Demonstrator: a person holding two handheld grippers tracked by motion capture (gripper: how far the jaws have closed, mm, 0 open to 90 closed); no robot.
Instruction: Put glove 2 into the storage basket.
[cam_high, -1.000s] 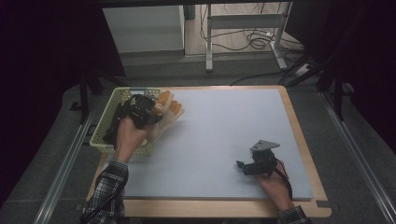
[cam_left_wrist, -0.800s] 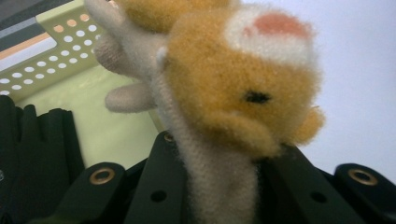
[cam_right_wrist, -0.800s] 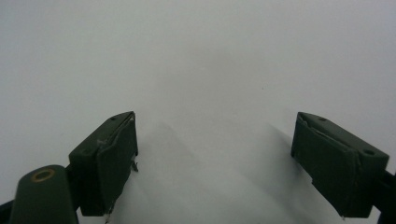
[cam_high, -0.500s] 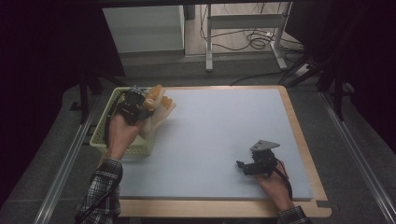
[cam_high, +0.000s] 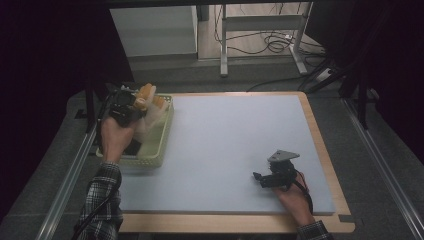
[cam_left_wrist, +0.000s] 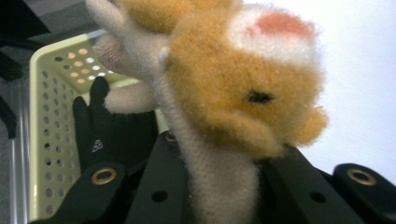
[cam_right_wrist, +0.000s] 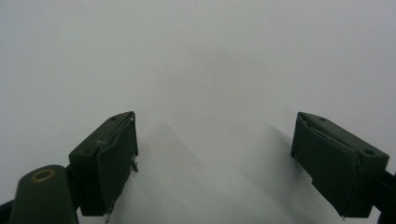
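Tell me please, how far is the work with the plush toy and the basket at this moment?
Done: the left gripper is shut on the plush toy and holds it lifted above the basket. In hand: carrying the toy, which hangs over the basket's far end. Left: setting it down, probably on the blue mat; a black glove lies in the basket. The right gripper rests open on the mat.

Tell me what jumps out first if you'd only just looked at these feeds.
The orange and cream plush toy, clamped in the left gripper and held above the pale green basket at the mat's left edge. A black glove lies in that basket. Over at the near right, the right gripper rests on the bare grey mat with its jaws wide apart.
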